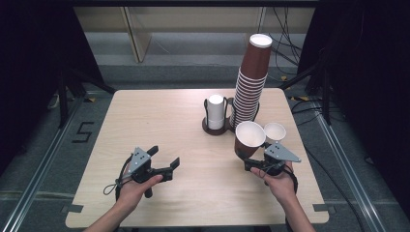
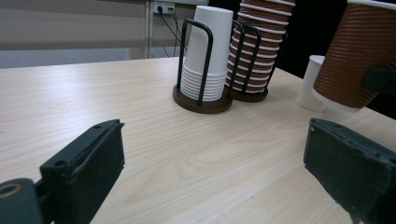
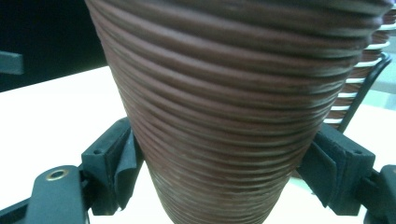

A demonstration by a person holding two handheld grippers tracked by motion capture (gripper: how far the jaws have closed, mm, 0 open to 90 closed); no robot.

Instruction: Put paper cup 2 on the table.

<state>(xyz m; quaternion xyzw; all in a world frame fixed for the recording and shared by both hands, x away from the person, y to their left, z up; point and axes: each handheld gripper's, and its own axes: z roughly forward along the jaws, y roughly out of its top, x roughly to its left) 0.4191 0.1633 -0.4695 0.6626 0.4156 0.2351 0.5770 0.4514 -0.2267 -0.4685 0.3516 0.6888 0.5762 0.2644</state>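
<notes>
On the left of the pale wood-grain table (image 1: 159, 121), the left gripper (image 1: 166, 161), a black two-jaw tool with a grey three-cornered plate on top, lies low over the bare tabletop in the person's left hand (image 1: 137, 186). Its jaws stand wide apart with nothing between them. The left gripper view shows these jaws as flat, matte black blocks with small screw holes, a detail too small to make out from above.

Near the middle, a short stack of smooth white paper cups (image 1: 216, 112) stands upside down in a black wire holder on a round dark base (image 2: 201, 103). The left gripper view shows the wire loops and the stacked cup rims clearly. Just to the right, a tall stack of ribbed brown paper cups (image 1: 251, 82) rises from a second holder and leans toward the right; the high view alone shows its full height and its white top.

Right of these, a single small white paper cup (image 1: 275, 131) stands on the table, mouth up. Beside it, the right gripper (image 1: 256, 164) holds a ribbed brown paper cup with a white inside (image 1: 248, 139), tilted, above the table's right part. The right gripper view shows its horizontal ridges close up and the two padded jaws pressing on opposite sides of its lower body.
</notes>
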